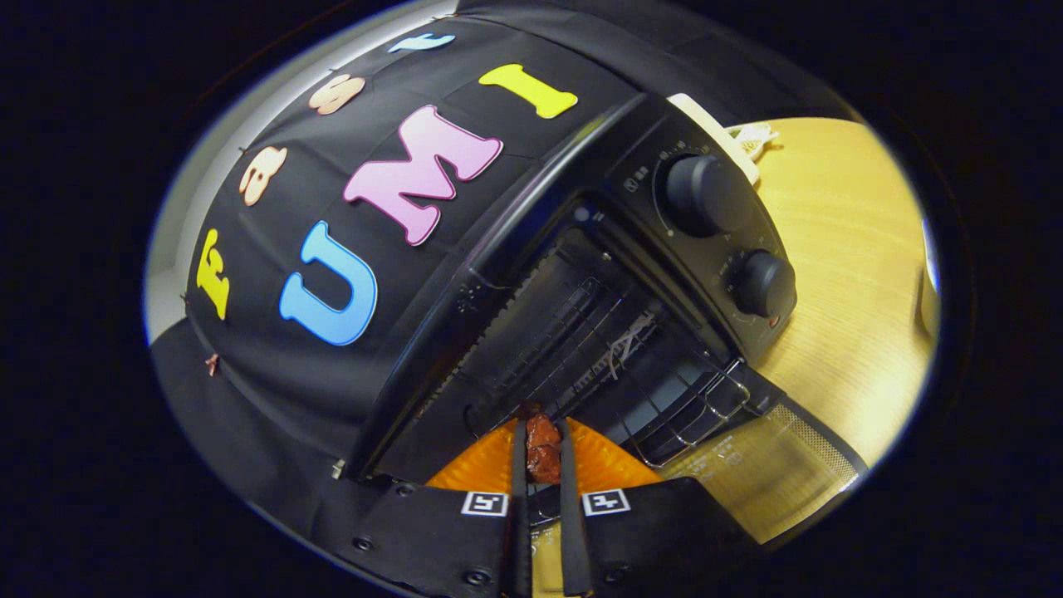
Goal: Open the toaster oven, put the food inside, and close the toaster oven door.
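The gripper (pixel 544 453) is clamping the food (pixel 544 448) between both fingers, holding it just before the oven (pixel 581 291), whose door (pixel 772 465) is lying open; the rack (pixel 614 365) is sitting inside, beyond the food.

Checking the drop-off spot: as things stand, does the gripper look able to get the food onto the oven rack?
Probably yes. The gripper is shut on the food right at the oven mouth; the door hangs open and the rack lies just ahead of the fingers with nothing between.
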